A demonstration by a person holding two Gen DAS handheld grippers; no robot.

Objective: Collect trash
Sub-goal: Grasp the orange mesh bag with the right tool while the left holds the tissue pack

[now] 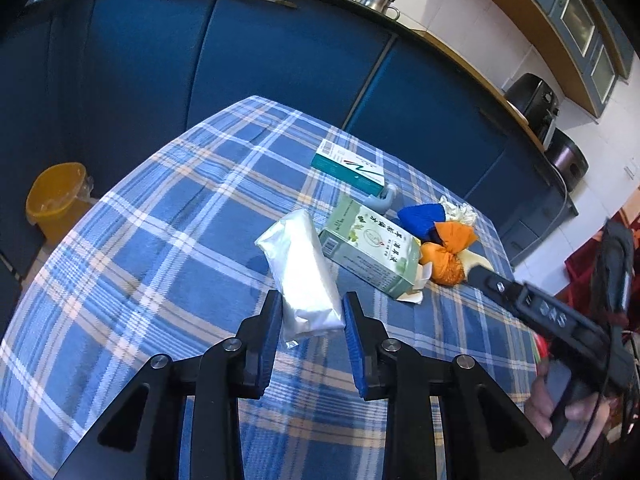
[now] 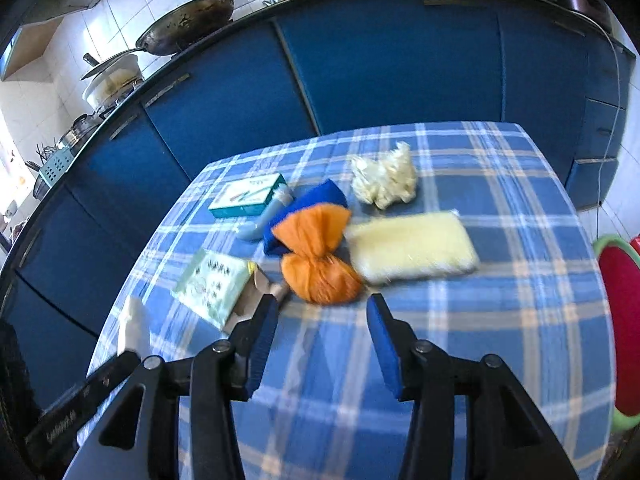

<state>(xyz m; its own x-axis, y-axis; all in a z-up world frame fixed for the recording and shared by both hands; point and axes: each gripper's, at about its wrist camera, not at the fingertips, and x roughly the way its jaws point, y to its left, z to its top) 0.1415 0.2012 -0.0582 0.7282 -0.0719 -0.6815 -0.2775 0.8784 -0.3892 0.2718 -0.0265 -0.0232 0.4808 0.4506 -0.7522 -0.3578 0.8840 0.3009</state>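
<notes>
My left gripper [image 1: 312, 308] is shut on a silver foil packet [image 1: 302, 276] and holds it above the plaid tablecloth [image 1: 160, 280]. The packet [image 2: 134, 328] also shows at the left edge of the right wrist view. My right gripper [image 2: 322, 312] is open with nothing between its pads, just short of an orange crumpled wrapper [image 2: 316, 256]. Around the wrapper lie a blue wrapper [image 2: 316, 200], a white paper wad [image 2: 384, 180], a pale yellow packet [image 2: 412, 248], a green box [image 2: 212, 284] and a teal box [image 2: 248, 198].
A yellow bin [image 1: 56, 200] stands on the floor off the table's left side. Blue cabinet doors [image 1: 260, 60] run behind the table. A red and green object [image 2: 620, 320] sits past the table's right edge. A person's hand [image 1: 560, 404] grips the right tool.
</notes>
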